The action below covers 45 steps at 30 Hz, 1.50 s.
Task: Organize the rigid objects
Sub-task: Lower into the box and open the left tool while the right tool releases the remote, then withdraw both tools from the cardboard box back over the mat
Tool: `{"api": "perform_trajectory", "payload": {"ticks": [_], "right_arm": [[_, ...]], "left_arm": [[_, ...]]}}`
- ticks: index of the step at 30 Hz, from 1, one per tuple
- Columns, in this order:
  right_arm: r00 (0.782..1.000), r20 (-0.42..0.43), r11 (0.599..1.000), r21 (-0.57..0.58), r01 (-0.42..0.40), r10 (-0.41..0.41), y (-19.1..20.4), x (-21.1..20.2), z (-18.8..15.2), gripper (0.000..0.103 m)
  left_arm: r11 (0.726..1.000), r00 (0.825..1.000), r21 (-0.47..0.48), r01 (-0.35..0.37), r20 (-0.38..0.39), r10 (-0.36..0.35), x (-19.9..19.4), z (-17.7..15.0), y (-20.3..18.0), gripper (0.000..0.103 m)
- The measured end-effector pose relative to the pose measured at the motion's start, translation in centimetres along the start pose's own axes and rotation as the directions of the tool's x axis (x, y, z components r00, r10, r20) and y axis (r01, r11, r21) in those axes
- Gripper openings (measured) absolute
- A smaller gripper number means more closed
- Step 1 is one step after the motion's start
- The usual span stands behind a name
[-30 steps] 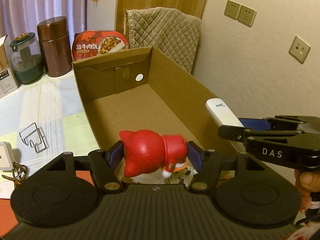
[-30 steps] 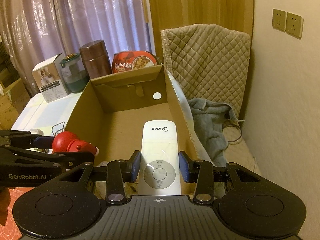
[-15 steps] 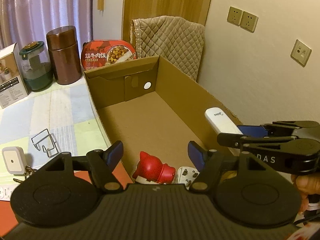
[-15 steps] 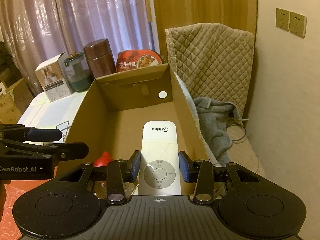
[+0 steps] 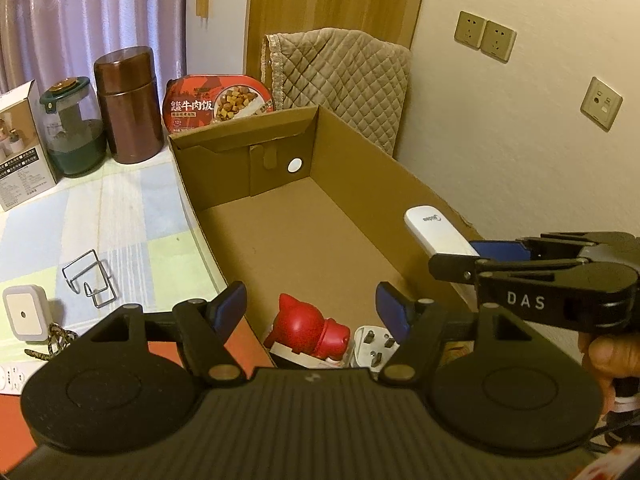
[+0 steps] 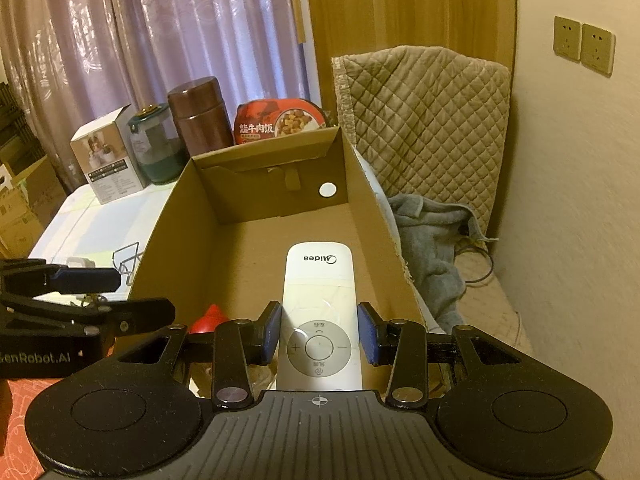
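Left tongs are spread wide with nothing in them, hanging over the near end of the cardboard box. The red toy lies down in that near corner, right beside a white plug. Right tongs are clamped on the white remote, held above the box.

A tabletop under a pastel checked cloth carries an open brown cardboard box. Along the far edge stand a white carton, a green-lidded glass jar, a brown metal canister and a red meal tub. Nearer lie a bent wire clip and a white square night light.
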State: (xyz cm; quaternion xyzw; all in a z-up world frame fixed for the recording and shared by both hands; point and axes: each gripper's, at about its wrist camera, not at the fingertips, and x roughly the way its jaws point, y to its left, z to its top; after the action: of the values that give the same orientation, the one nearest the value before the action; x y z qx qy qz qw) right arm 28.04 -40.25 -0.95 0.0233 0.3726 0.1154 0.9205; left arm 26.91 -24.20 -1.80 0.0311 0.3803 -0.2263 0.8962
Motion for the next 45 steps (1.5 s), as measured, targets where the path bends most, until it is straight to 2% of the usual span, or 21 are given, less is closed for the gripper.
{"api": "perform_trajectory", "payload": {"ticks": [16, 17, 20, 21, 33, 45], "right_arm": [[1.0, -0.004, 1.0, 0.008, 0.0, 0.0, 0.2, 0.8, 0.1, 0.038], [1.0, -0.004, 1.0, 0.015, 0.0, 0.0, 0.1, 0.8, 0.1, 0.039], [1.0, -0.009, 1.0, 0.029, 0.008, -0.008, 0.0, 0.9, 0.2, 0.058], [1.0, 0.001, 1.0, 0.031, 0.004, -0.004, 0.0, 0.7, 0.1, 0.059], [0.999, 0.045, 0.999, 0.054, -0.011, 0.008, 0.5, -1.8, 0.0, 0.059], [0.995, 0.087, 0.998, 0.033, -0.055, 0.052, 4.2, -6.8, -1.0, 0.059]], "left_arm": [[1.0, 1.0, -0.009, 0.001, 0.01, -0.001, -0.4, 0.1, 0.5, 0.067], [1.0, 1.0, -0.009, 0.002, 0.01, -0.002, -0.4, 0.1, 0.5, 0.067], [1.0, 1.0, -0.008, 0.002, 0.011, -0.002, -0.5, 0.0, 0.5, 0.067], [1.0, 1.0, -0.008, 0.002, 0.013, -0.001, -0.5, 0.0, 0.6, 0.067], [1.0, 0.999, -0.018, -0.017, 0.04, 0.018, -2.9, -0.3, 1.8, 0.067], [0.998, 0.996, -0.051, -0.044, 0.079, 0.048, -8.9, -2.4, 3.3, 0.067]]}}
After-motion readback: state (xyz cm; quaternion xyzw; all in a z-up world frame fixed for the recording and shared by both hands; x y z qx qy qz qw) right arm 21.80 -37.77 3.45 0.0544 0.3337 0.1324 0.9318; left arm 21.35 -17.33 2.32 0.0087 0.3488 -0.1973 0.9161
